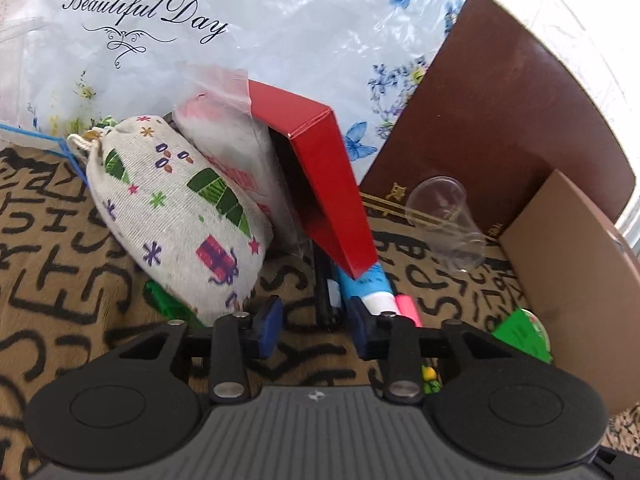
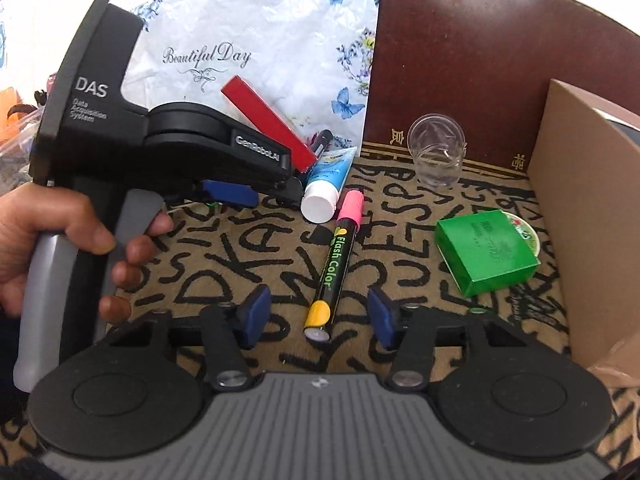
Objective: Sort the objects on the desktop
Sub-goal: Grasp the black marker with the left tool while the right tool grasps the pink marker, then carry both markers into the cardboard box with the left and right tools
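My left gripper point(image 1: 316, 330) is open and empty, low over the lettered cloth. Just ahead lie a printed cloth pouch point(image 1: 176, 216), a clear bag of white stuff point(image 1: 228, 140), a red box point(image 1: 328, 184), a black pen point(image 1: 326, 300), a blue tube point(image 1: 372, 284) and a pink marker tip point(image 1: 408, 306). My right gripper point(image 2: 316, 316) is open around the yellow end of the Flash Color marker point(image 2: 336, 264), not touching it. The left gripper's body point(image 2: 176, 140) shows at left, by the red box point(image 2: 268, 120) and the blue tube point(image 2: 326, 184).
A clear plastic cup point(image 2: 438, 152) lies on its side at the back. A green box point(image 2: 486, 252) sits by a cardboard box wall point(image 2: 592, 208) on the right. A dark brown board point(image 2: 480, 52) and a flowered plastic bag point(image 1: 260, 28) stand behind.
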The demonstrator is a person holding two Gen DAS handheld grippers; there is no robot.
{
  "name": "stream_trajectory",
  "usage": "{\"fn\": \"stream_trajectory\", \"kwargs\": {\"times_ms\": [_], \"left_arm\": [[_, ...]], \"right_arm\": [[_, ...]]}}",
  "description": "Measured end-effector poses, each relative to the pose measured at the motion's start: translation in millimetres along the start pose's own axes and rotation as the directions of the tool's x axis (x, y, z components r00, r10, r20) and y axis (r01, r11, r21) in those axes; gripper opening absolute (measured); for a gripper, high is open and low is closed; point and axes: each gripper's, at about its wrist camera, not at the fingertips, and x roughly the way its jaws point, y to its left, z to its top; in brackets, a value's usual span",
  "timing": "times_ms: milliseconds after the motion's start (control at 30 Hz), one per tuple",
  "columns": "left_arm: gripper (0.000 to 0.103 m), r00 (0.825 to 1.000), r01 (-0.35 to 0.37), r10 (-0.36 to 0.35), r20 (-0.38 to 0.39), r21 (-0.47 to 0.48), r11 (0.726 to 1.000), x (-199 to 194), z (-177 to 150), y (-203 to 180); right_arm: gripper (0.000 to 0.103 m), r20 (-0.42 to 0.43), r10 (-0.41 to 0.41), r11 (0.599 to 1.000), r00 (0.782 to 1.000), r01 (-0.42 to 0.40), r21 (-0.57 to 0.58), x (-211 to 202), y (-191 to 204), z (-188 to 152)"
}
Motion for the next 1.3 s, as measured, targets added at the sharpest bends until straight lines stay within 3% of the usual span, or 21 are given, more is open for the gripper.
{"fn": "stream_trajectory", "kwargs": {"times_ms": [133,200,267,500,833,900,967,1133,1200,1300], "left_arm": [[0.017,1.0,-0.019,0.019,-0.001,-0.014,1.0,10,5,2],[0.016,1.0,-0.015,0.015,0.0,-0.024,1.0,8,3,3],[0.015,1.0,-0.009,0.008,-0.012,-0.017,1.0,2,0,2],[0.014,0.995,0.019,-0.019,-0.094,-0.001,1.0,-52,-33,-2],[0.014,0.98,0.093,-0.085,-0.183,0.038,0.995,-148,-109,-9],[0.016,0.983,0.075,-0.065,-0.174,0.052,0.996,-150,-112,-14],[0.027,0.985,0.061,-0.049,-0.167,0.067,0.996,-145,-110,-18],[0.044,0.988,0.038,-0.021,-0.155,0.107,0.994,-129,-103,-30],[0.043,0.989,0.027,-0.007,-0.146,0.136,0.99,-125,-104,-34],[0.03,0.989,0.018,0.008,-0.145,0.175,0.984,-124,-105,-38]], "right_arm": [[0.036,-0.007,-0.009,1.0,1.0,0.009,0.011,12,-3,1],[0.022,-0.008,-0.022,1.0,1.0,0.022,-0.001,14,-3,1],[0.015,-0.015,-0.031,1.0,0.999,0.031,-0.002,12,-4,1],[0.013,-0.059,-0.001,1.0,0.998,0.001,0.006,-21,-9,-16],[0.013,-0.106,0.03,0.999,0.994,-0.028,0.026,-110,-13,-73],[0.015,-0.113,0.036,0.999,0.993,-0.032,0.038,-119,-13,-79],[0.015,-0.105,0.025,0.999,0.994,-0.022,0.031,-121,-12,-80],[0.016,-0.078,0.01,1.0,0.997,-0.008,0.021,-112,-10,-72],[0.016,-0.083,0.008,1.0,0.996,-0.007,0.016,-106,-10,-68],[0.016,-0.089,0.003,1.0,0.996,-0.002,0.011,-95,-8,-65]]}}
